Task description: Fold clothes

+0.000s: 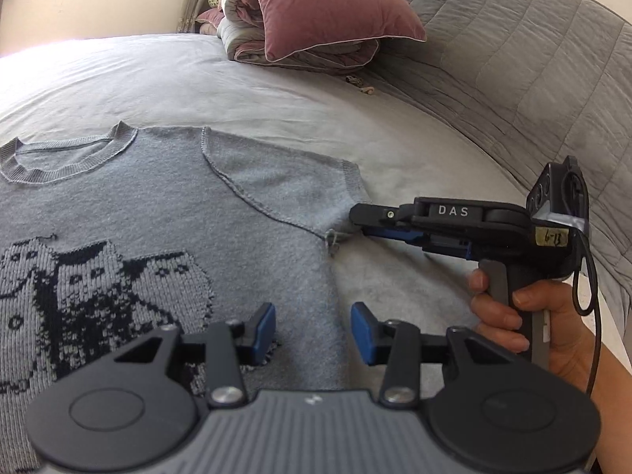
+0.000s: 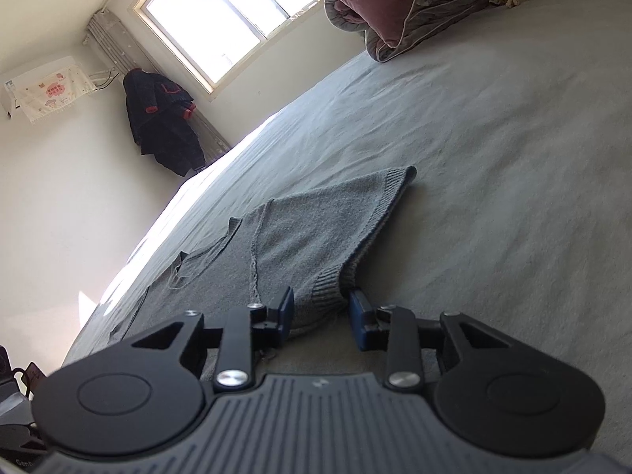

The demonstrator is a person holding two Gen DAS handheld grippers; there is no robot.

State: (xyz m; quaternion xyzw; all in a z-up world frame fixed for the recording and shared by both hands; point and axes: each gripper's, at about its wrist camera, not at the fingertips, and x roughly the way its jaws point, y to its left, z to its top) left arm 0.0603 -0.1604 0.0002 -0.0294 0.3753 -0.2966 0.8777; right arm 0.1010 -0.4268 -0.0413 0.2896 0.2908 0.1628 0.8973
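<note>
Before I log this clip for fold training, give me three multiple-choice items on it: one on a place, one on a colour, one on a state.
1. Where is the right gripper working?
A. at the neckline
B. at the ribbed cuff of the short sleeve
C. on the pillow

2. What colour is the square velvet pillow at the head of the bed?
A. dusty pink
B. green
C. black

3. How does the left gripper stand?
A. shut on the sleeve
B. open above the sweater
C. shut on the pillow

Key:
1 B: in the right wrist view the ribbed cuff sits between the open blue pads.
2 A: it is dusty pink with pale piping, leaning on a folded quilt.
3 B: its pads stand apart over the grey-blue knitted sweater with a dark cat pattern, gripping nothing.
</note>
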